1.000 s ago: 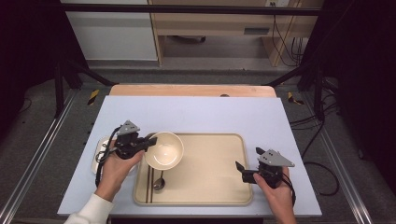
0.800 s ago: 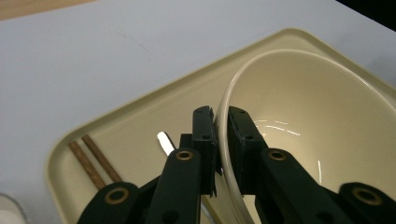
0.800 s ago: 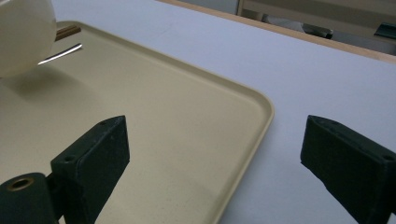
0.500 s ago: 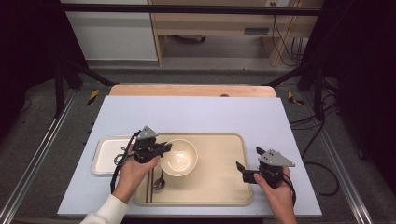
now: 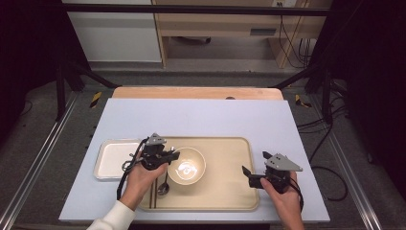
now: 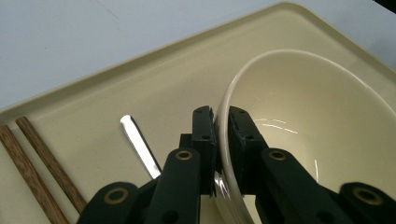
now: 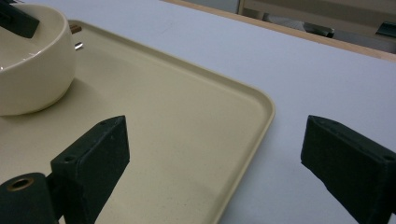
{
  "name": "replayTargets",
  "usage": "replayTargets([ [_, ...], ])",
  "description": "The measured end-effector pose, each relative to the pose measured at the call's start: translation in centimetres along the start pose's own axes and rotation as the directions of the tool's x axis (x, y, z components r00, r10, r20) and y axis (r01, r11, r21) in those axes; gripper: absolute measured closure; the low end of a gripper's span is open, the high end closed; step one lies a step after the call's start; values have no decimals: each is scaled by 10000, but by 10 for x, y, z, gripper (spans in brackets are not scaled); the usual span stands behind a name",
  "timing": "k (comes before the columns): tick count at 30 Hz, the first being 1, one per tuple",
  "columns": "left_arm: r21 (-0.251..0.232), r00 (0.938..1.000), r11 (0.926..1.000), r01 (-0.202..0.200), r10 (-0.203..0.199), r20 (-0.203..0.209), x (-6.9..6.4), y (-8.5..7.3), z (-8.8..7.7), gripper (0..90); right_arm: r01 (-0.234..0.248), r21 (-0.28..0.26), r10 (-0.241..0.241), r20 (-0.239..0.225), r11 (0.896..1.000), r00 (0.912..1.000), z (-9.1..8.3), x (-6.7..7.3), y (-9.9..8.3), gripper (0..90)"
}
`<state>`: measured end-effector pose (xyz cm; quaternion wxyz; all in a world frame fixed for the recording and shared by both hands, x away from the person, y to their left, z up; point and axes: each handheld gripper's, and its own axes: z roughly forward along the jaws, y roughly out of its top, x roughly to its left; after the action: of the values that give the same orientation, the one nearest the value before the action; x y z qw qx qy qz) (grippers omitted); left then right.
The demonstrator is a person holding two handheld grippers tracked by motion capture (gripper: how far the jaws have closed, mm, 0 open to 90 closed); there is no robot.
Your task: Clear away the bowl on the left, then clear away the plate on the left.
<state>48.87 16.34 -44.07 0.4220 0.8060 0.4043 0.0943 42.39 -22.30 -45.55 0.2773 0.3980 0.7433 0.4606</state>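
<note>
Left hand-held gripper (image 6: 222, 135): we see its two black jaws pinching the near rim of the bowl (image 6: 299, 135), one jaw outside the wall and one inside, pads pressed to the ceramic. In the high view the same hand-held gripper (image 5: 168, 155) sits at the bowl's (image 5: 187, 165) left edge, over the left part of the tray (image 5: 230, 191).

We judge the step in hand to be placing the bowl on the tray: it sits low there, and in the right gripper view the bowl (image 7: 32, 65) appears to rest on the tray (image 7: 187, 140), though we cannot confirm full contact at its base. The next move calls for settling the bowl flat, then spreading the jaws and drawing them off the rim without tipping it toward the spoon (image 6: 140, 147) and chopsticks (image 6: 37, 163) just beside it.

The bowl is cream, glossy, round, deep-walled and empty, with highlights on its inner surface.

Right hand-held gripper (image 7: 215, 154): its jaws are spread wide with nothing between them, hovering at the tray's right edge over the bench (image 5: 191, 117). A small white tray (image 5: 112, 160) lies left of the large one.
</note>
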Motion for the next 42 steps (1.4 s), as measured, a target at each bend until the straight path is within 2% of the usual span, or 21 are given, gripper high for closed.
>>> replayTargets([
  [11, 146, 9998, 9998, -164, 166, -101, 4, -1, 6, 825, 19, 27, -19, -8, 10000, 10000, 0, 0, 0, 83],
  [14, 141, 9991, 9993, -360, 363, -224, 4, -2, 7, 825, 0, 41, 0, -7, 10000, 10000, 0, 1, 0, 83],
  [16, 80, 9972, 9978, -655, 658, -365, 3, -2, 7, 819, -10, 28, 10, -15, 10000, 10000, 0, 1, 0, 82],
  [19, -32, 9943, 9963, -863, 859, -627, 2, -2, 4, 688, 21, 36, -21, 3, 10000, 10000, 0, 0, 0, 81],
  [21, -161, 9888, 9937, -1110, 1088, -1023, 3, -2, -1, 567, 12, 18, -12, 0, 10000, 10000, 0, 0, 0, 81],
  [24, -657, 9824, 9894, -1297, 1192, -1436, 4, -2, -12, 423, 17, 23, -17, 7, 10000, 10000, 0, 0, 0, 81],
  [26, -924, 9823, 9872, -1300, 1155, -1478, 6, -2, -19, 361, -7, 40, 7, -2, 10000, 10000, 0, 0, 0, 80],
  [29, -1123, 9759, 9830, -1452, 1236, -1799, 9, -1, -30, 275, 5, 58, -5, -25, 10000, 10000, 1, 1, 0, 79],
  [31, -1297, 9745, 9805, -1476, 1217, -1886, 12, 0, -36, 257, 21, 59, -21, -15, 10000, 10000, 1, 2, 0, 78],
  [36, -1714, 9627, 9726, -1571, 1120, -2465, 21, 2, -54, 210, 4, 50, -4, -3, 10000, 10000, 1, 1, 0, 75],
  [38, -1923, 9617, 9713, -1398, 870, -2598, 27, 1, -61, 185, -1, 35, 1, -3, 10000, 10000, 1, 1, -1, 72],
  [41, -2134, 9559, 9665, -1429, 789, -2829, 38, -1, -75, 126, 0, 5, 0, 8, 10000, 10000, 1, 2, 0, 68],
  [42, -2220, 9560, 9656, -1352, 683, -2852, 41, -2, -78, 107, 15, -29, -15, 25, 10000, 10000, 0, 1, 0, 68],
])
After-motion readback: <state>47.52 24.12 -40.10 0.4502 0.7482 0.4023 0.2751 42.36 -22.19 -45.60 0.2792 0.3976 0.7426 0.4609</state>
